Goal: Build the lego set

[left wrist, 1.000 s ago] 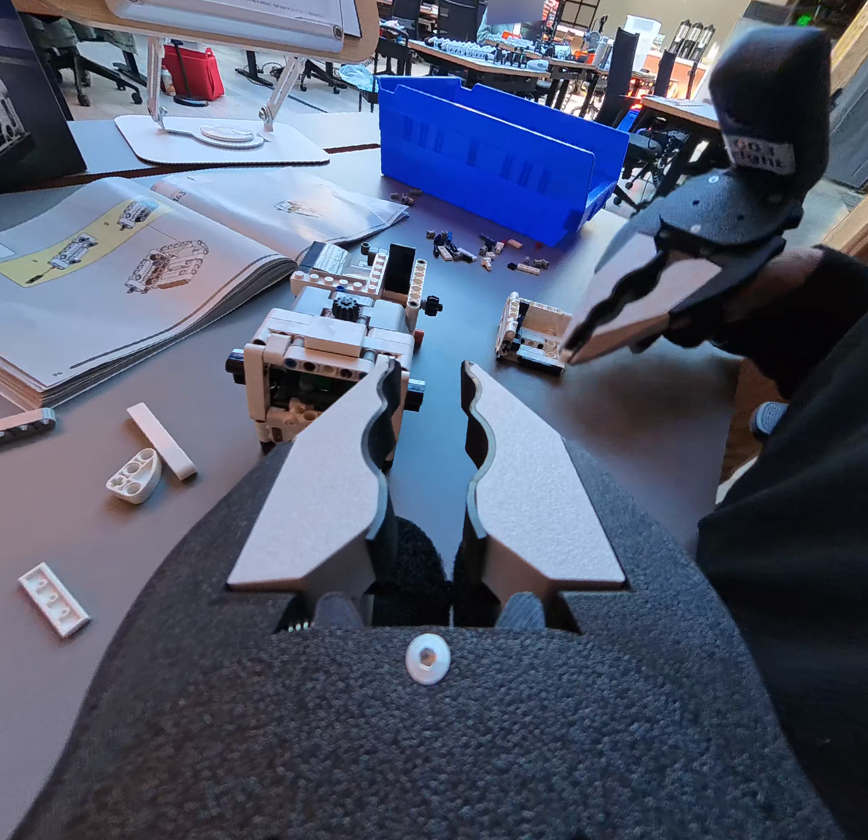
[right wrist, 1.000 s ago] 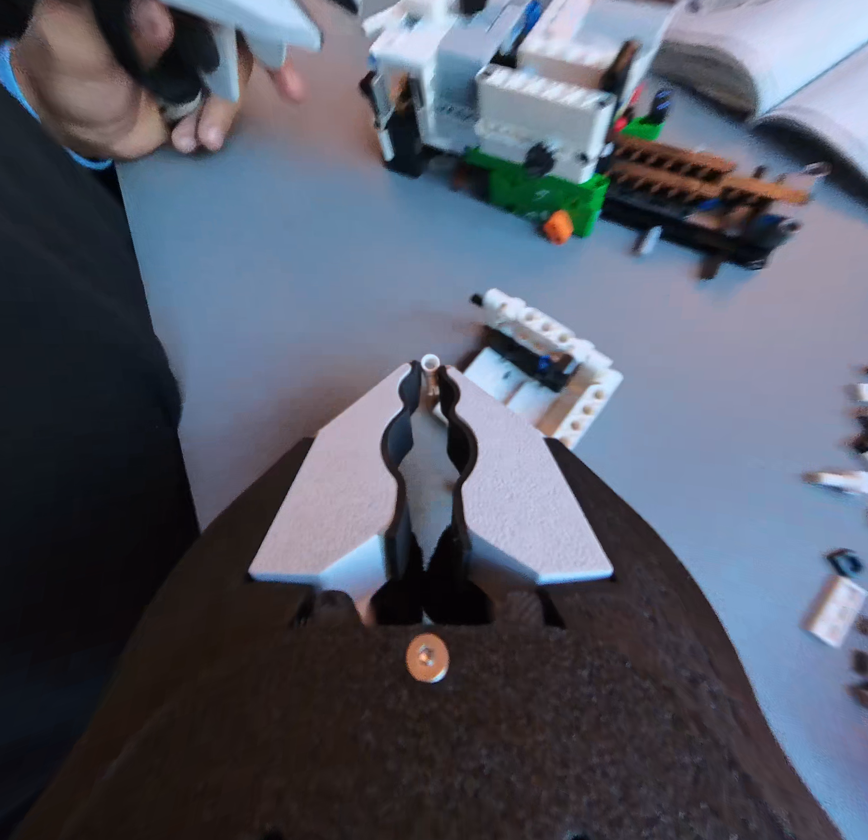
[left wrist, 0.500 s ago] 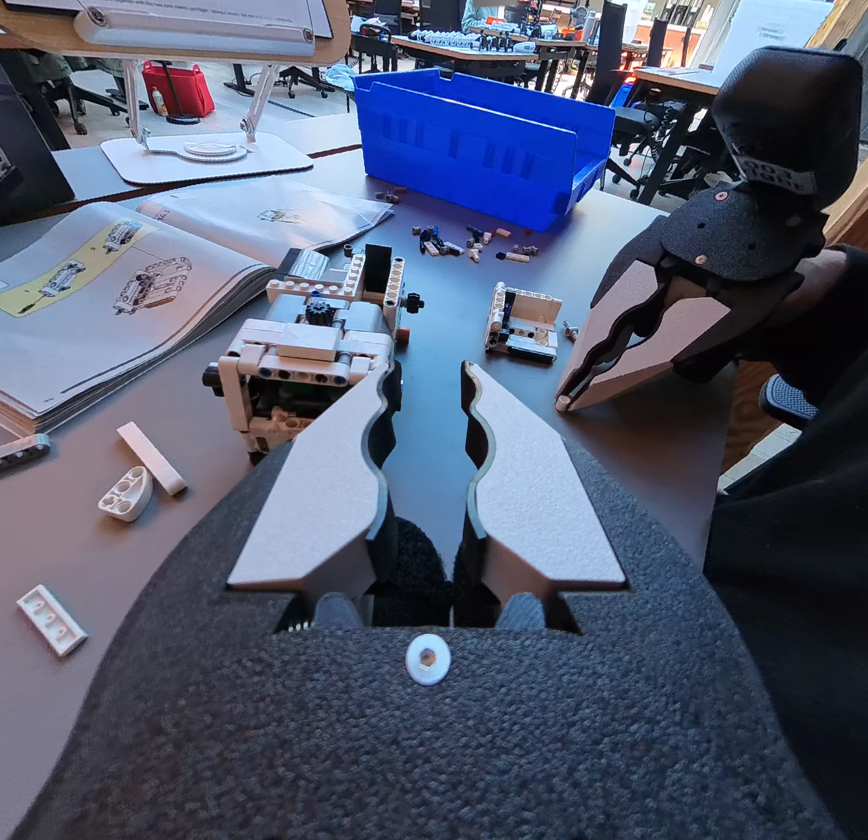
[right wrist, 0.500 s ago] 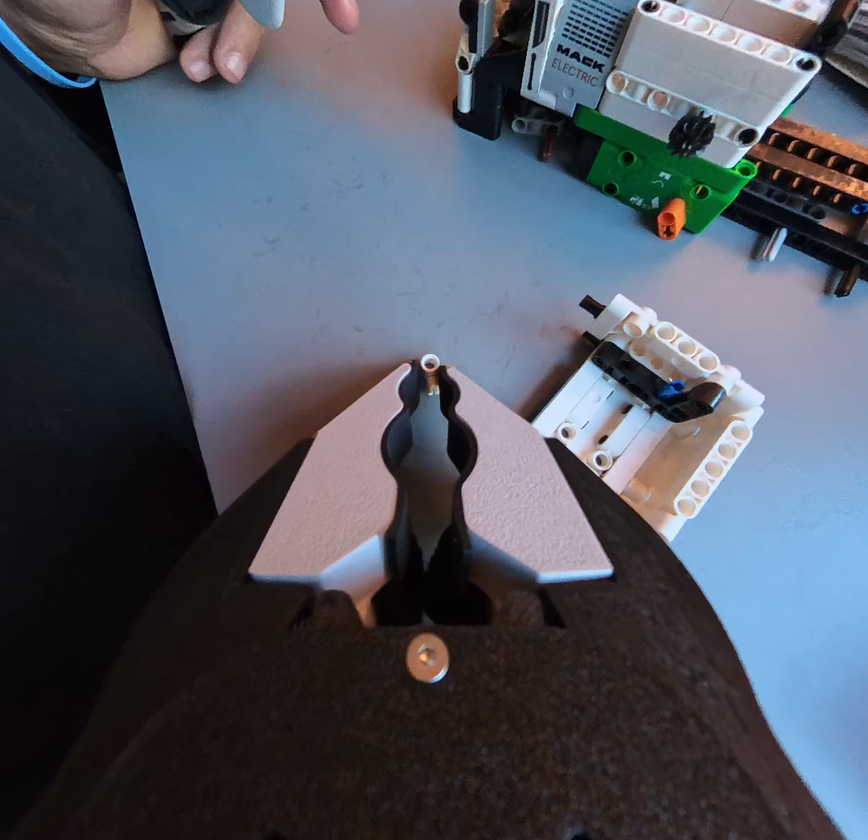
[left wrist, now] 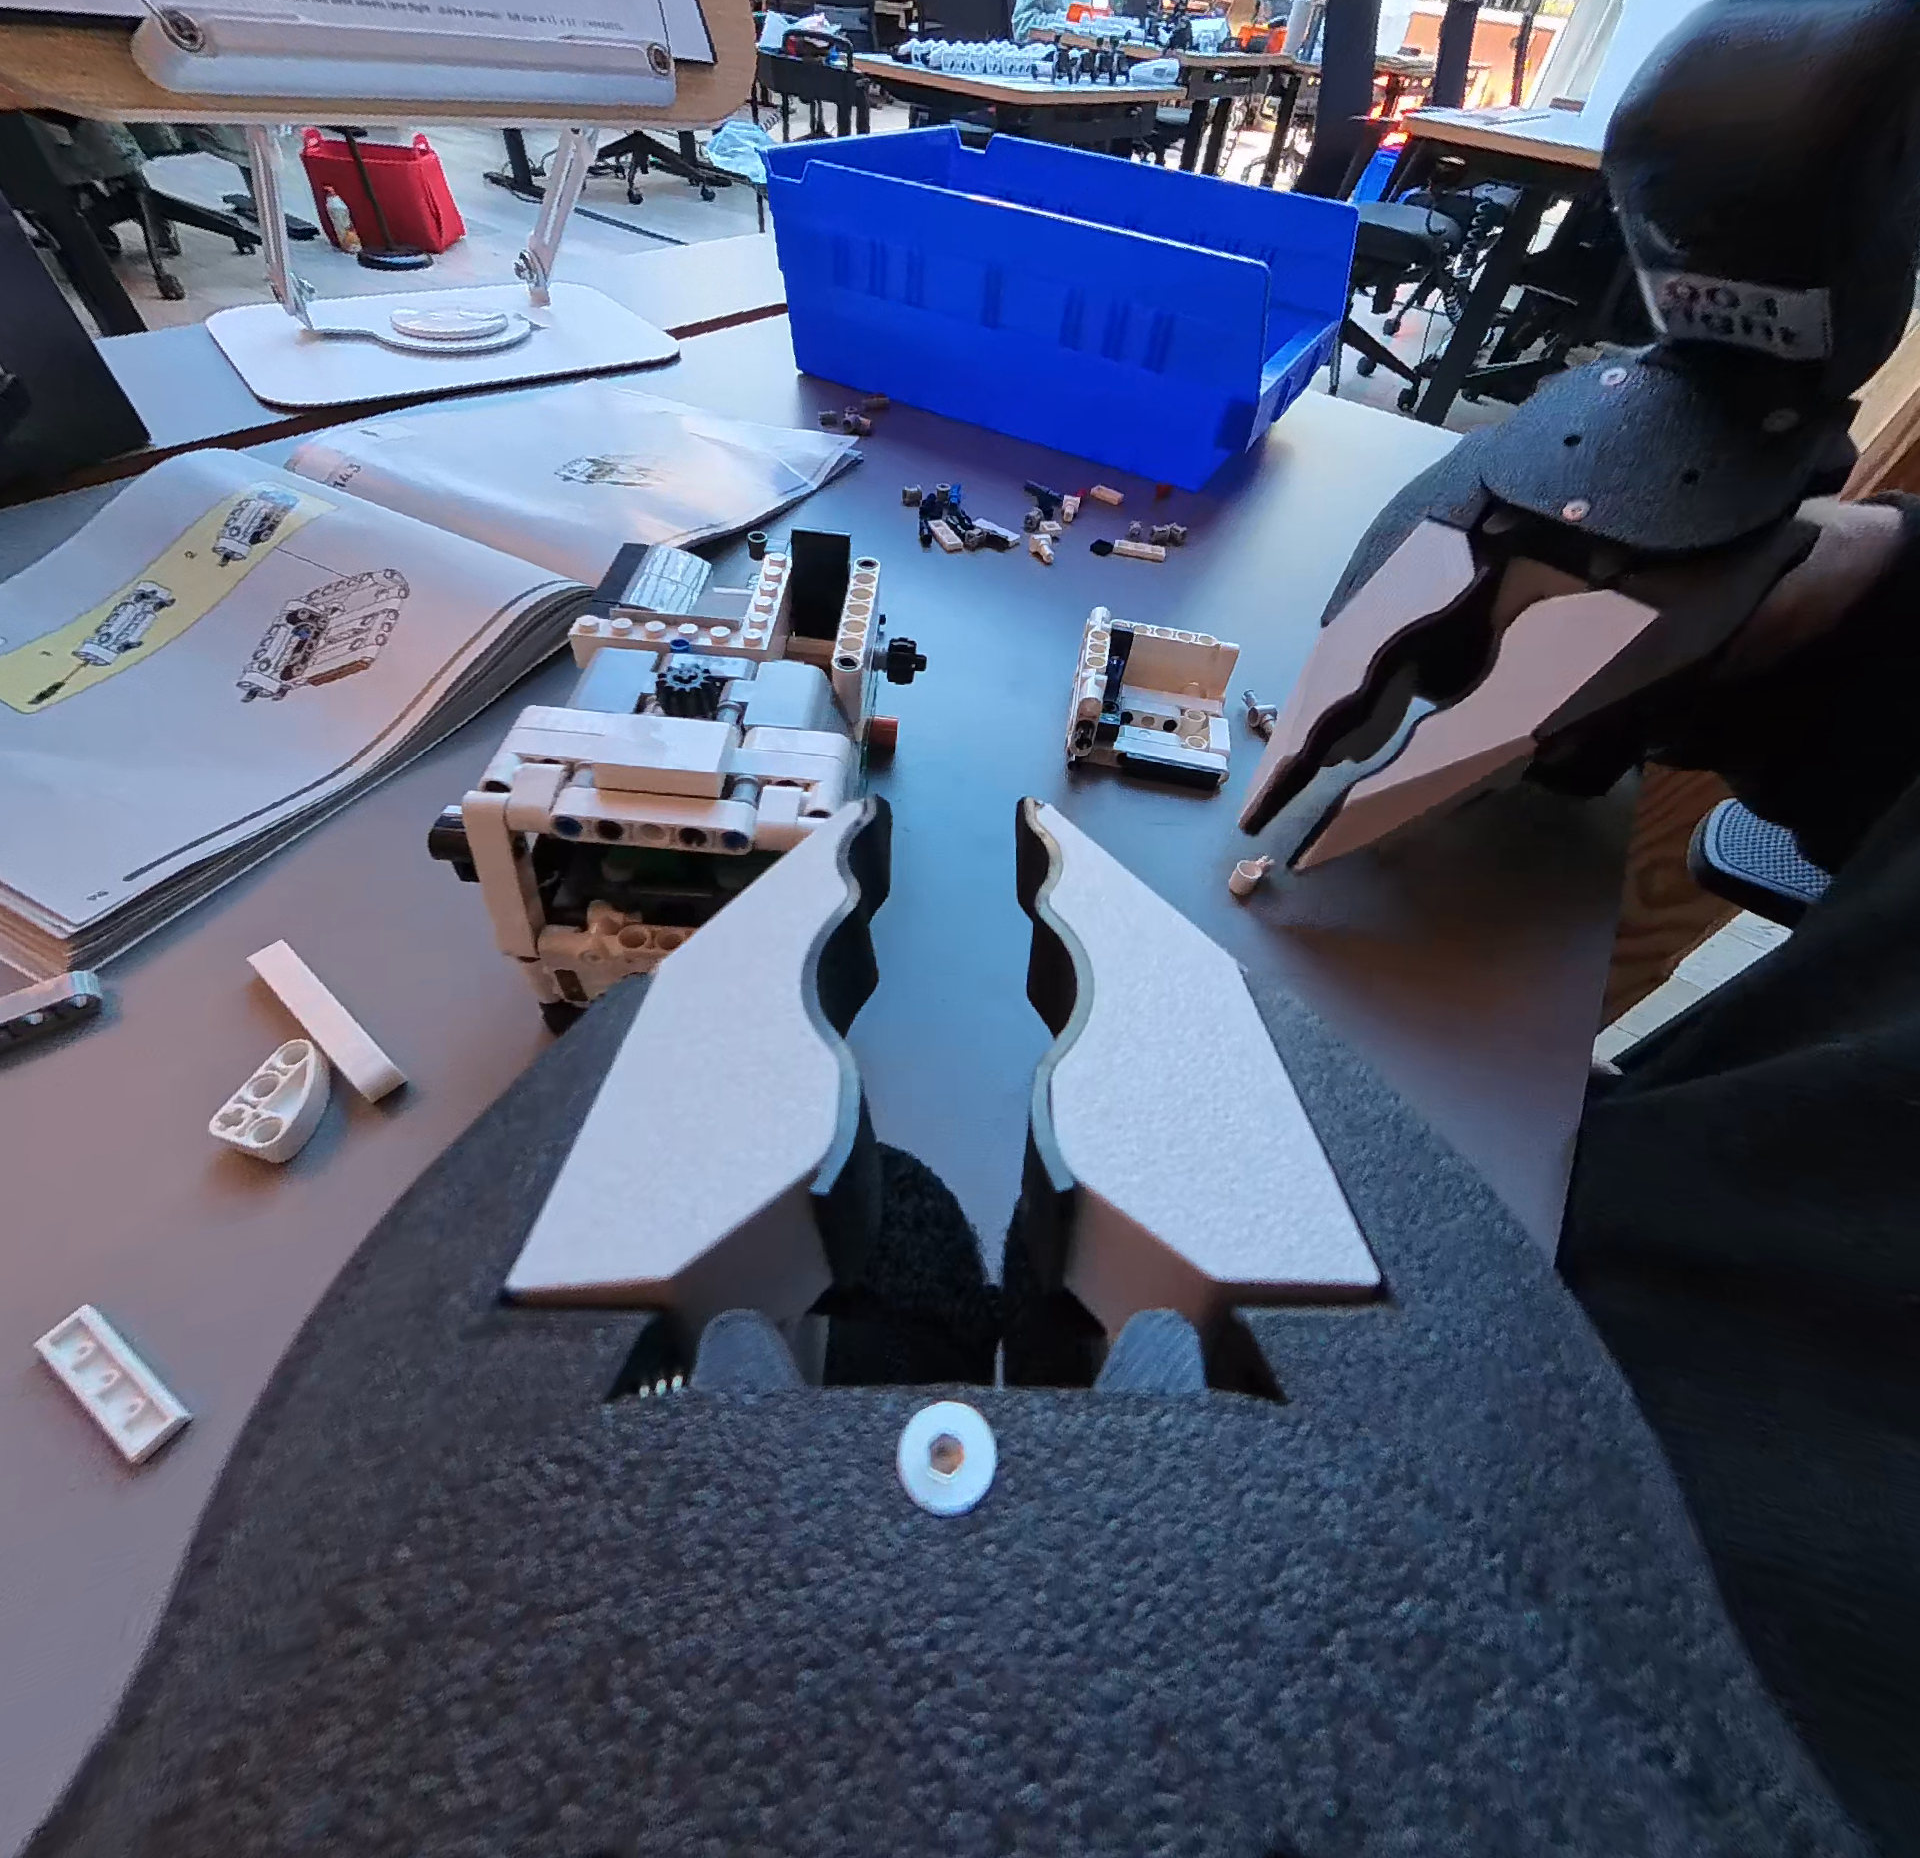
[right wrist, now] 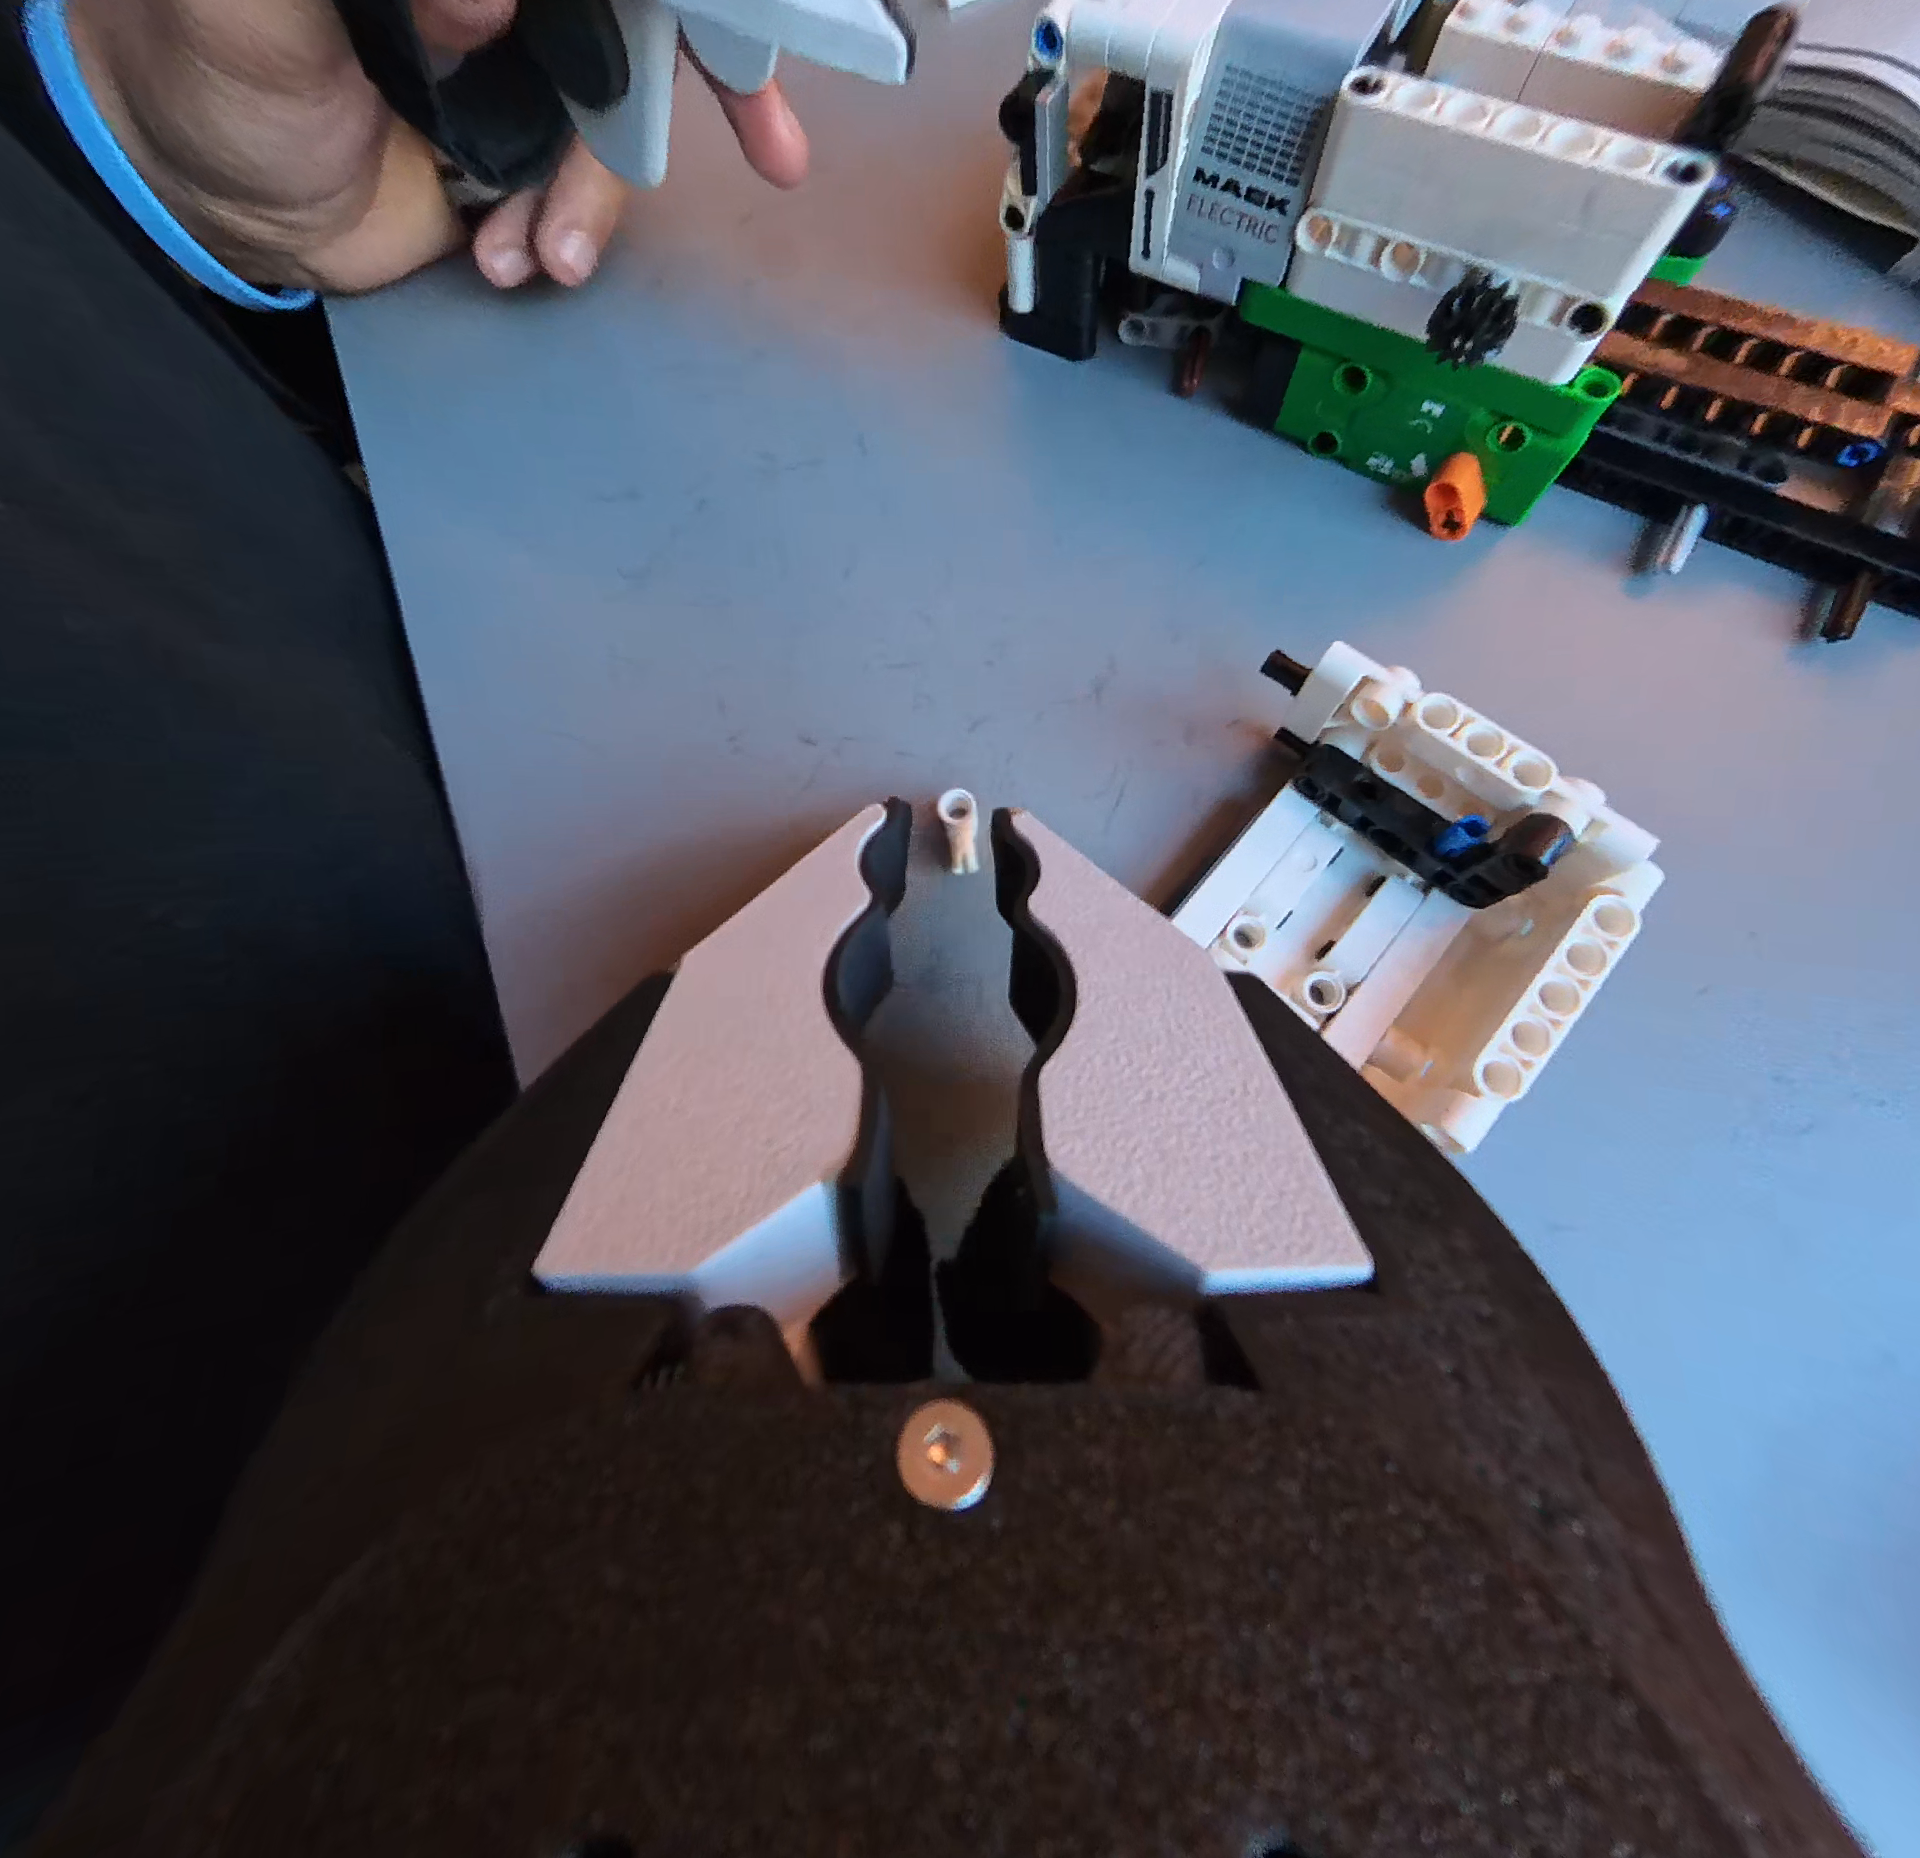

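A white, grey and green truck build [left wrist: 665, 769] stands on the dark table; it also shows in the right wrist view [right wrist: 1382, 229]. A small white sub-assembly [left wrist: 1148, 702] lies to its right, and shows in the right wrist view [right wrist: 1444, 915]. A tiny tan pin [right wrist: 958, 844] lies on the table between my right gripper's tips, loose; it shows in the left wrist view [left wrist: 1250, 875]. My right gripper [right wrist: 943, 821] is open just above it, and appears in the left wrist view [left wrist: 1273, 837]. My left gripper [left wrist: 951, 816] is open and empty, close behind the truck.
An open instruction book [left wrist: 260, 624] lies at the left. A blue bin [left wrist: 1049, 302] stands at the back, with several small parts [left wrist: 1029, 525] in front of it. Loose white pieces [left wrist: 312, 1039] lie at the left. The table edge runs along the right. Tip to tip, the grippers are about 12 cm apart.
My right gripper has opened and let go of the tan pin, which now lies on the table. The left gripper has stayed open and shifted only slightly.
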Demonstrator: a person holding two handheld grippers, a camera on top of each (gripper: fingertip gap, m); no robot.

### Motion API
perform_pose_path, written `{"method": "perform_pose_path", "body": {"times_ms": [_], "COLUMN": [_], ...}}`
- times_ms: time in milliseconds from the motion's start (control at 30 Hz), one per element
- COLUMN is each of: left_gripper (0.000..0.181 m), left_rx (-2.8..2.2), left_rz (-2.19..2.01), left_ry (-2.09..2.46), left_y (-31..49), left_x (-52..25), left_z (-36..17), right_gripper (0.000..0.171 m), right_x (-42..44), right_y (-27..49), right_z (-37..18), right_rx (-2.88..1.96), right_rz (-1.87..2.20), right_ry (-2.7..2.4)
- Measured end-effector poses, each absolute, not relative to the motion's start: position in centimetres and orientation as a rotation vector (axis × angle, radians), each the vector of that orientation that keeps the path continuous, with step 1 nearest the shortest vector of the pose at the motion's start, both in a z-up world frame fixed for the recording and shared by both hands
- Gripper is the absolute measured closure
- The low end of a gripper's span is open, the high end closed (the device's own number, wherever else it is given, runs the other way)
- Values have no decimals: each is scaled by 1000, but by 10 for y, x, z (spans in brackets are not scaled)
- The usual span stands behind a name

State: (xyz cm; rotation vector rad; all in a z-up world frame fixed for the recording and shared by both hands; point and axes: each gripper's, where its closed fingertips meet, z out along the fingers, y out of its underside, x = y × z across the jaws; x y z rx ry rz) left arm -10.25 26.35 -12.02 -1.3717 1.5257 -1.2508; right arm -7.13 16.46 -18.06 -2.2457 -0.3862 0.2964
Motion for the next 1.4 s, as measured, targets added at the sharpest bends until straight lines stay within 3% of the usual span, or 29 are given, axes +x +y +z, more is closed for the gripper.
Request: {"method": "perform_pose_path", "body": {"times_ms": [367, 667, 1033, 1400], "left_gripper": [159, 158, 160, 166], "left_rx": [-1325, -1450, -1802, -1856], "left_rz": [-1314, -1307, -1522, -1847], "left_ry": [1632, 1750, 1792, 1754], "left_y": [231, 212, 191, 173], "left_x": [-89, -75, -82, -79], "left_z": [-121, -130, -138, -130], "right_gripper": [156, 152, 167, 168], "right_x": [-25, -64, -73, -78], "right_y": [131, 148, 166, 179], "right_z": [-162, -178, -191, -133], "right_rx": [-2239, -2263, -2267, -1817], "right_rz": [282, 159, 29, -467], "right_ry": [-196, -372, -552, -803]}}
